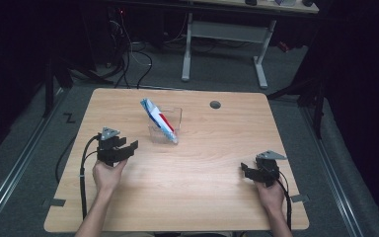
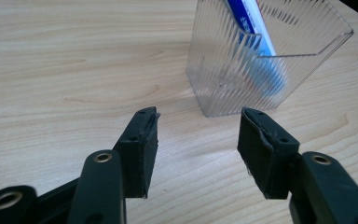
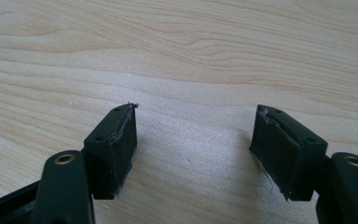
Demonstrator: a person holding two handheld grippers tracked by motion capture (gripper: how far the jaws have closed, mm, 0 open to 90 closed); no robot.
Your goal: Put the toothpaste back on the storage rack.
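Nearest my position, I see both forearms entering from the bottom edge of the high view, each hand holding one tool above the wooden table [image 1: 187, 192]. The left gripper [image 1: 123, 147] sits at the left side of the table, its grey three-cornered plate on top and its cable trailing back toward the near edge. In the left gripper view I read its jaws as spread wide, with nothing between the pads [image 2: 142, 154] and bare wood grain below them. The right gripper [image 1: 249, 171] sits near the right edge, well apart from the left one. In the right gripper view its jaws are likewise spread wide and hold nothing; I note frayed edges on the pads [image 3: 116, 151]. Beyond the left gripper, toward the table centre, stands a clear ribbed plastic container [image 1: 170, 129], upright and just ahead of the left jaws in the left gripper view. A blue, white and red packet [image 1: 158, 119] rests inside it, leaning with its upper end projecting over the left rim in the high view. The packet carries printing, but I cannot read any writing or brand on it. Farther back, a round grey grommet [image 1: 215, 104] is set into the tabletop. Past the far edge I see a white desk frame [image 1: 224, 47] and loose cables [image 1: 133, 57] on the grey floor.
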